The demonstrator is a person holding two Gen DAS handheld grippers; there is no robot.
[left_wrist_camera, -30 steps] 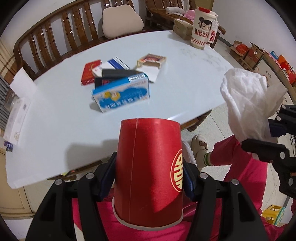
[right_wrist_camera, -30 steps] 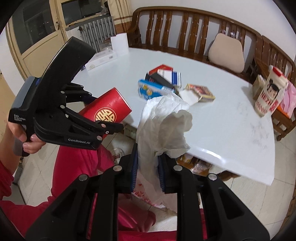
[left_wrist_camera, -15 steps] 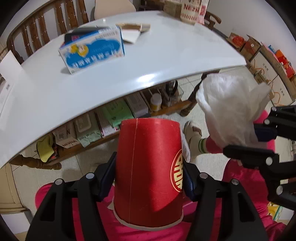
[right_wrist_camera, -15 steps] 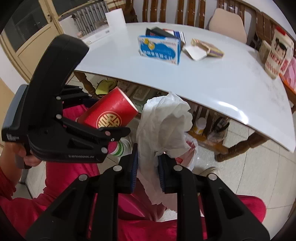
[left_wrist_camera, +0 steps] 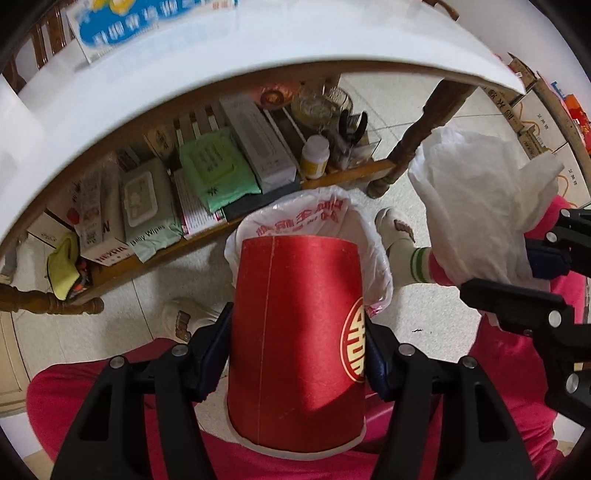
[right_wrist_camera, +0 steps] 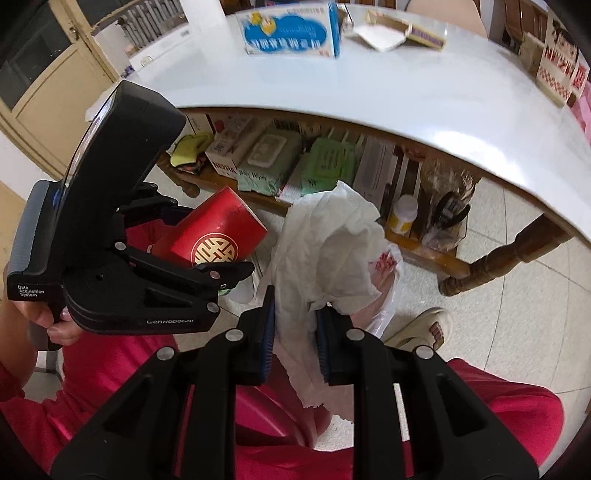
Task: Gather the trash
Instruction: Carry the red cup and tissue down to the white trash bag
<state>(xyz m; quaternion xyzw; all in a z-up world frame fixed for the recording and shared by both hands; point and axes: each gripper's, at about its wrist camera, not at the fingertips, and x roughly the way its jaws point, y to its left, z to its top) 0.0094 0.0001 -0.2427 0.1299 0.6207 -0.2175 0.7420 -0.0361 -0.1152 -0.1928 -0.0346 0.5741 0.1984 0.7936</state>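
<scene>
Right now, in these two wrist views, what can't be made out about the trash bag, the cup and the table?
- Bag-lined bin: left view, its opening hidden behind the red cup; right view, mostly behind the white tissue. Contents unknown.
- Cup: mouth faces the camera side, so the inside is unseen in both views.
- Blue carton on the white table: blurred, print unreadable; cut off by the top edge in the left view.

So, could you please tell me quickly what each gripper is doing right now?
Left gripper: shut on red paper cup.
Right gripper: shut on crumpled white tissue.

L tongs (left_wrist_camera: pixel 297 354) clamped, R tongs (right_wrist_camera: pixel 293 332) pinched, both aimed down
</scene>
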